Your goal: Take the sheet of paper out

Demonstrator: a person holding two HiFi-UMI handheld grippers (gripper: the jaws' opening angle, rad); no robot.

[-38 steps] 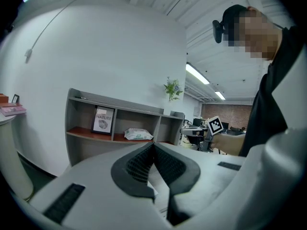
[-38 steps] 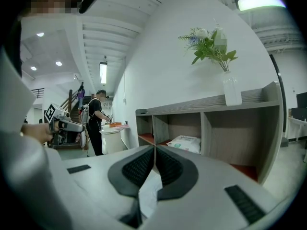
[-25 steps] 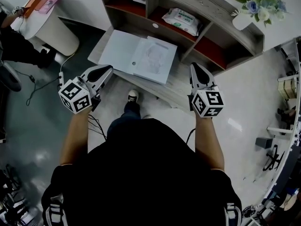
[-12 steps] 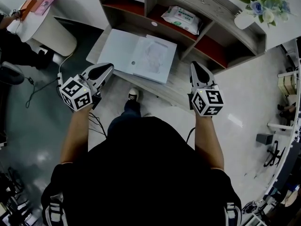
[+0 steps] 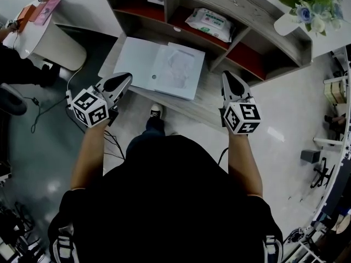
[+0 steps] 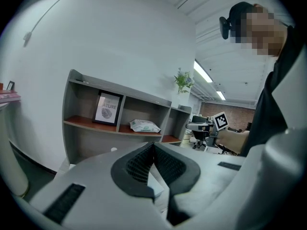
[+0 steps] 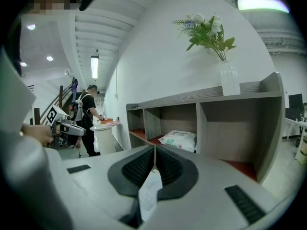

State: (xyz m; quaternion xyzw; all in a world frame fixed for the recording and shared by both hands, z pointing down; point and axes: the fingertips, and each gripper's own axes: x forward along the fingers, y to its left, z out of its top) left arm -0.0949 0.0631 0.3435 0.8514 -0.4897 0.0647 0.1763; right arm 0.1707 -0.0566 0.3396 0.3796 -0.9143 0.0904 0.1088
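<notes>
Seen from above, a person stands at a low grey desk (image 5: 207, 100) backed by a shelf unit, with a two-jaw gripper held in each hand. An open folder (image 5: 131, 56) lies flat on the desk, and the sheet of paper (image 5: 178, 69), faintly printed, rests on its right-hand leaf. The left gripper (image 5: 125, 79) is poised close to the folder's near edge, though contact cannot be made out. The right gripper (image 5: 227, 76) is held off to the right, apart from the sheet. Both pairs of jaws are pressed together at the tips, and nothing is gripped. For a clean lift, it is judged that one pair of jaws should be parted first. A free edge of the sheet should then be approached low and pinched lightly. The folder is best steadied by the other gripper, so that only the sheet is drawn out, uncreased.
</notes>
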